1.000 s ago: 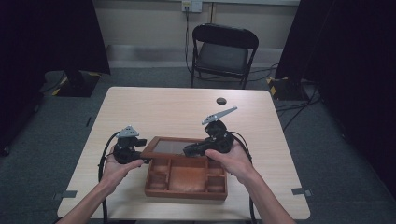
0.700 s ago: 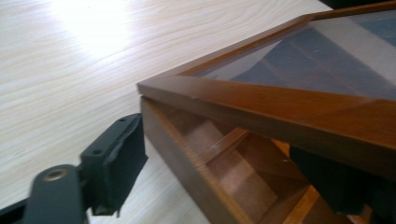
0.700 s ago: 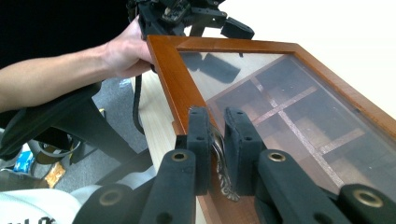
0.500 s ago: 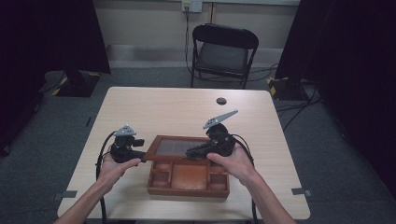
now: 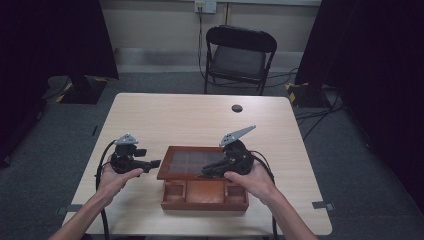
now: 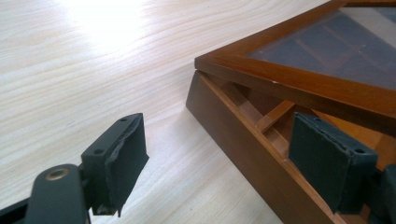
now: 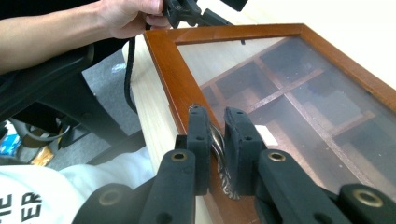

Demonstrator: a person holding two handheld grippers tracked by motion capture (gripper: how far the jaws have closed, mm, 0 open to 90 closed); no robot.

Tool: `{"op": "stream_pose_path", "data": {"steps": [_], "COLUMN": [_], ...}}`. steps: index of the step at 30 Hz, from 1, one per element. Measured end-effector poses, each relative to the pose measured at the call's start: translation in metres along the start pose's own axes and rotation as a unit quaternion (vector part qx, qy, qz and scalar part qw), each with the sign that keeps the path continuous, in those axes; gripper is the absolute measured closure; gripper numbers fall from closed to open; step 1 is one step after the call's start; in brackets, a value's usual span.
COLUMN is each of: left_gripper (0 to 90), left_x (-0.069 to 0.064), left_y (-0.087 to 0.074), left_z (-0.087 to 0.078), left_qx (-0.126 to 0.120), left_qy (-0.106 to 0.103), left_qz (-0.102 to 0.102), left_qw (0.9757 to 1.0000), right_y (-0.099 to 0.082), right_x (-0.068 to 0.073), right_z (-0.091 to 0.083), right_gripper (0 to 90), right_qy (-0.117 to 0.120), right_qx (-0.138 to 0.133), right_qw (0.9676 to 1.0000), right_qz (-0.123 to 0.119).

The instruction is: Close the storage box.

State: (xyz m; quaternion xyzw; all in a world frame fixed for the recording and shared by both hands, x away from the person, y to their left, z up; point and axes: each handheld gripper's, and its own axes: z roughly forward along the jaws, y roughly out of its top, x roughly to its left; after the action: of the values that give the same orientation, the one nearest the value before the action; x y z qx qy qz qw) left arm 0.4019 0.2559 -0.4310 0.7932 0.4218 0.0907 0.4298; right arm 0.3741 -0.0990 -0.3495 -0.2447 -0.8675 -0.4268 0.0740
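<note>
Right gripper (image 7: 215,140) clamped on the metal handle (image 7: 219,158) of the glass lid (image 5: 195,162), lid half-raised over the wooden box (image 5: 205,196) at table centre-front; left gripper (image 5: 150,164) open, empty, box corner just at its 3 o'clock.

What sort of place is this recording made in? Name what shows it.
Probably a recording studio or lab, not a home: dark curtains flank a lone light wooden table, cables run across the grey carpeted floor, and an empty black folding chair stands by a bare wall.
</note>
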Motion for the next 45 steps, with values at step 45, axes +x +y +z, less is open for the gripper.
{"op": "stream_pose_path", "data": {"steps": [45], "left_gripper": [19.8], "left_x": [0.013], "left_y": [-0.005], "left_z": [0.0], "left_qx": [0.014], "left_qy": [0.01], "left_qz": [-0.003], "left_qw": [0.9998], "right_y": [-0.055], "right_x": [0.001], "right_z": [0.057], "right_gripper": [82.3], "right_qy": [0.001], "right_qx": [0.06], "right_qw": [0.9979], "right_qz": [-0.026]}}
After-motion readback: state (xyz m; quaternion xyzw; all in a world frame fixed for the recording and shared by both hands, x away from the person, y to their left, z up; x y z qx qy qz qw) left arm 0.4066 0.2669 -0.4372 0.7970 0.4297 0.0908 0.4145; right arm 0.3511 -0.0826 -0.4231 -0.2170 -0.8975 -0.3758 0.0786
